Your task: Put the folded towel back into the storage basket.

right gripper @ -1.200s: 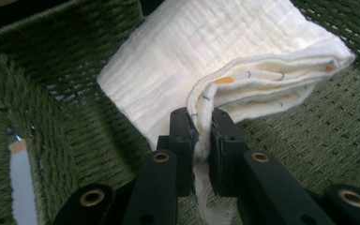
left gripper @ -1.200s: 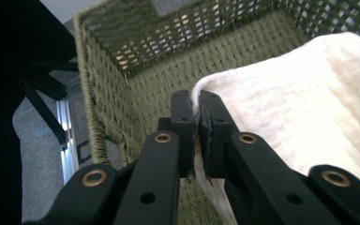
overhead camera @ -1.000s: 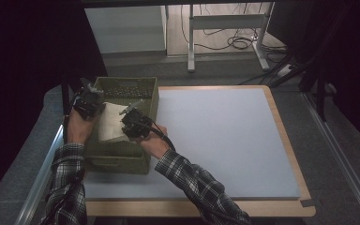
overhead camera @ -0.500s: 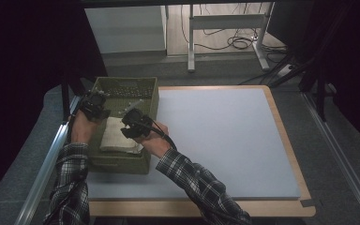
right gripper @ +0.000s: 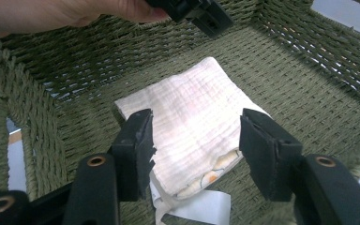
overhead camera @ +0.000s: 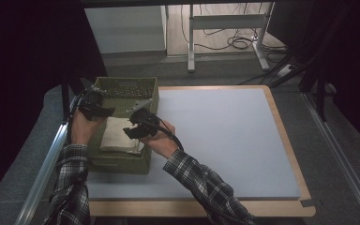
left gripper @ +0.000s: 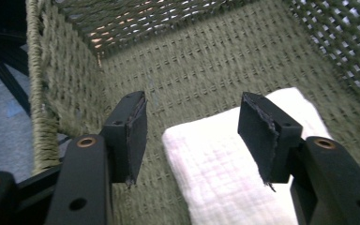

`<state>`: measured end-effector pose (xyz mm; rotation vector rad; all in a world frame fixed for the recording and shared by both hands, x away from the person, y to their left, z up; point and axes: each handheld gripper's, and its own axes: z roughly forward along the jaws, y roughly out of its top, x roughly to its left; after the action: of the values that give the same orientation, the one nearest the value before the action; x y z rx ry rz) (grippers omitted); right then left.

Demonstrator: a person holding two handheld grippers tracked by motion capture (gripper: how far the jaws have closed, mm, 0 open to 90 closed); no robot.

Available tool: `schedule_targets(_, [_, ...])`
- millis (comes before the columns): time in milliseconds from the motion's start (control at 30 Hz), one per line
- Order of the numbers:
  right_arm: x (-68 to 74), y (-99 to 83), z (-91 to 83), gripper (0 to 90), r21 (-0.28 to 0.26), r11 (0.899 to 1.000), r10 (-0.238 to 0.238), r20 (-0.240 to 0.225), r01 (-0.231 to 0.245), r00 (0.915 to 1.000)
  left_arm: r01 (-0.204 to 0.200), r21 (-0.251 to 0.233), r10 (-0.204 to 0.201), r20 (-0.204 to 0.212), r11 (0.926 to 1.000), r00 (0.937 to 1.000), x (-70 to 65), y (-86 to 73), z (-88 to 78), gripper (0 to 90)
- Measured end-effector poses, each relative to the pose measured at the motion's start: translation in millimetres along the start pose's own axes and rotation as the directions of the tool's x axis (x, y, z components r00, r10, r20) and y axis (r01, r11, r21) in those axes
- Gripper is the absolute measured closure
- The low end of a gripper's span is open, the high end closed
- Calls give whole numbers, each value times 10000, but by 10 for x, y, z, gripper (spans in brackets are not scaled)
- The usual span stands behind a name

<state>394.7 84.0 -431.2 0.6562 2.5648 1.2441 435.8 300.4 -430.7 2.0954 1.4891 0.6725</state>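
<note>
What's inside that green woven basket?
A folded white cloth lies on the floor of the basket, a white tag at its edge. Whatever is under the cloth is covered.

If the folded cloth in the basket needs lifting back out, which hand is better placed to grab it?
Probably the right. The right claw hangs open straddling the near edge of the folded cloth in the woven basket. The left claw, jaws just opened too, sits over one corner beside the wall.
</note>
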Motion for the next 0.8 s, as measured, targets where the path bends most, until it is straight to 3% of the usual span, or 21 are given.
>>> schedule_targets(367, [-89,-67,-137,368,-189,9998,63,-64,-64,10000,608,-571,-558,866,9965,9947,-42,-51,-74,322])
schedule_targets(800, [-196,-157,-267,313,-248,9996,121,-112,-124,9999,775,-725,-678,1278,9944,9895,-120,-115,-77,212])
